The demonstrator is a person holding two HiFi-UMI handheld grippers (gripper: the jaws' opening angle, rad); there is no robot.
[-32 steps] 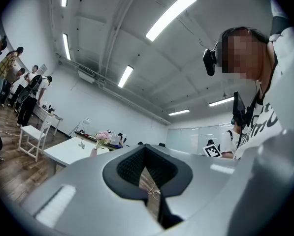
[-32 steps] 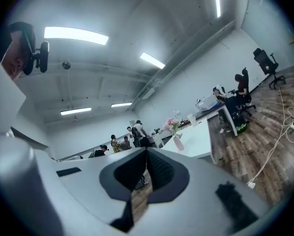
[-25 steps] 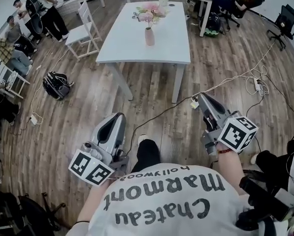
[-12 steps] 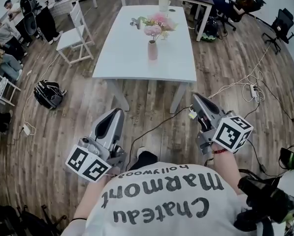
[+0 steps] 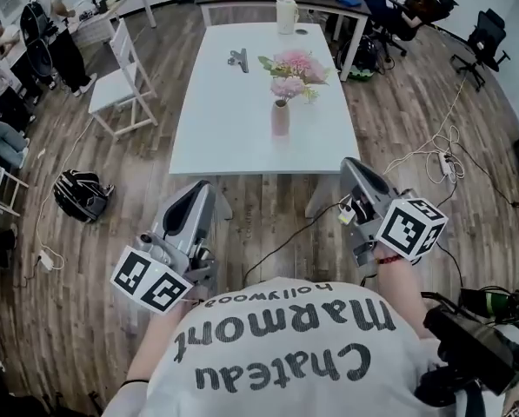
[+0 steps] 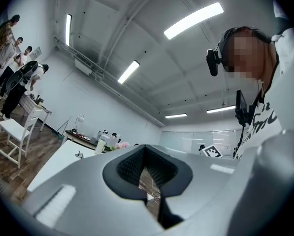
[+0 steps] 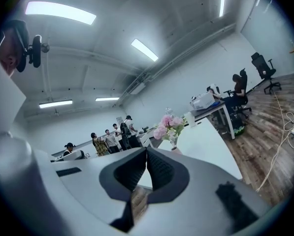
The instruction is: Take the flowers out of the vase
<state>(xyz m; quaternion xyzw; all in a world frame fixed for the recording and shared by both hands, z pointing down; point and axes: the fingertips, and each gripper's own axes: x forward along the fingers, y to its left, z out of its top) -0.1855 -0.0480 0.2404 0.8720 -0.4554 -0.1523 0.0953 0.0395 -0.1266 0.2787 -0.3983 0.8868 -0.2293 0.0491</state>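
Observation:
Pink flowers (image 5: 292,69) stand in a small pink vase (image 5: 280,118) near the front right part of a long white table (image 5: 224,120). Both grippers hover over the wood floor just short of the table's near edge. My left gripper (image 5: 200,188) is shut with nothing in it, and its closed jaws (image 6: 146,147) point along the table. My right gripper (image 5: 350,165) is shut and empty too. In the right gripper view the flowers (image 7: 169,126) and vase (image 7: 174,142) rise just beyond the jaw tips (image 7: 147,150).
A white pitcher (image 5: 285,14) and a small metal object (image 5: 239,56) sit further along the table. A white chair (image 5: 120,85) stands at its left and a backpack (image 5: 81,194) lies on the floor. Cables (image 5: 442,159) trail at right. People sit at the left wall.
The table and vase have come closer and lower in the head view. Both grippers have moved forward with the person, from mid floor to the table's near edge, still shut.

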